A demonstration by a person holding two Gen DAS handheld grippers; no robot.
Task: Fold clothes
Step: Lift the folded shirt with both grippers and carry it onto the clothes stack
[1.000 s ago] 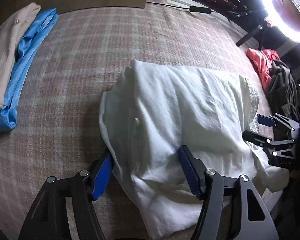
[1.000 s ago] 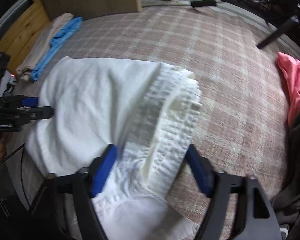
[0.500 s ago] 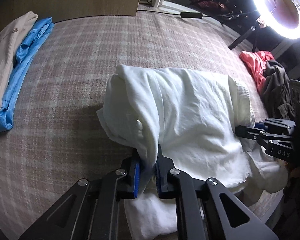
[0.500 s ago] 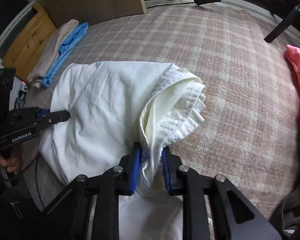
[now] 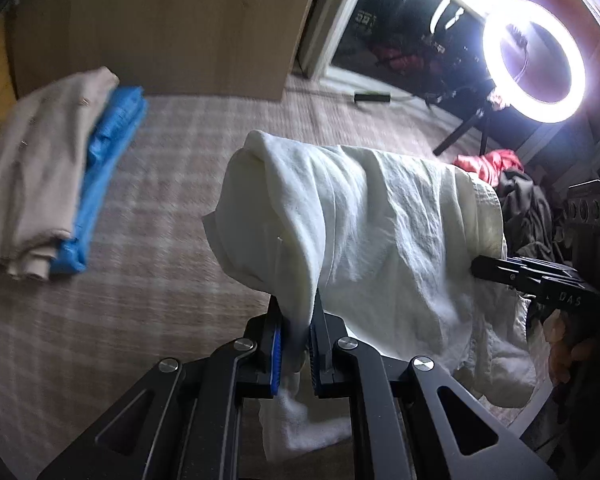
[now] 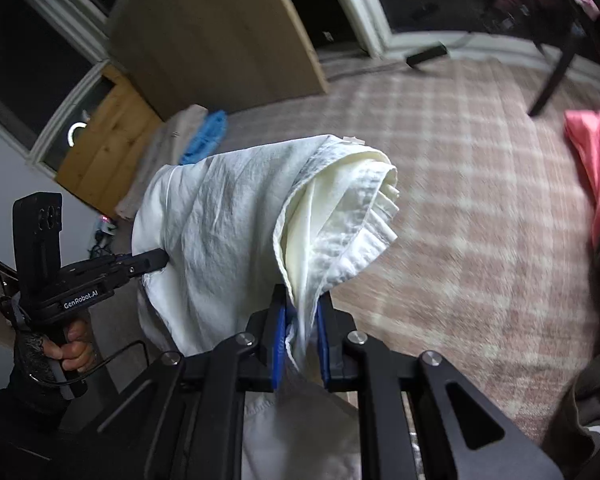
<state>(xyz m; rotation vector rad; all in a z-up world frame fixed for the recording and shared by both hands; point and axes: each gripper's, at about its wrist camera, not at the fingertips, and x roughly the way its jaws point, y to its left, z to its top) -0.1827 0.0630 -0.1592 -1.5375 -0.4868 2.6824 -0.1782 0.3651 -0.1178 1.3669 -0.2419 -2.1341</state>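
Observation:
A white garment [image 5: 364, 232] hangs lifted above the plaid bed cover [image 5: 148, 208], stretched between both grippers. My left gripper [image 5: 296, 344] is shut on its left edge, cloth pinched between the blue pads. My right gripper [image 6: 302, 344] is shut on the garment's [image 6: 228, 232] thicker ribbed end, which droops forward over the jaws. Each gripper shows in the other view: the right gripper [image 5: 512, 272] at the garment's right side, the left gripper [image 6: 140, 264] at its left side, held by a hand [image 6: 72, 348]. The lower cloth dangles below both jaws.
A folded beige garment [image 5: 40, 172] and a blue one [image 5: 108, 160] lie at the bed's far left. A pink garment [image 6: 596, 152] and dark clothes [image 5: 532, 212] sit at the right. A ring light [image 5: 534, 60] glows beyond; a wooden board [image 5: 172, 28] stands behind.
Both grippers went from open around the cloth to shut on it, then raised it: the white garment has come up off the bed and now hangs between them.

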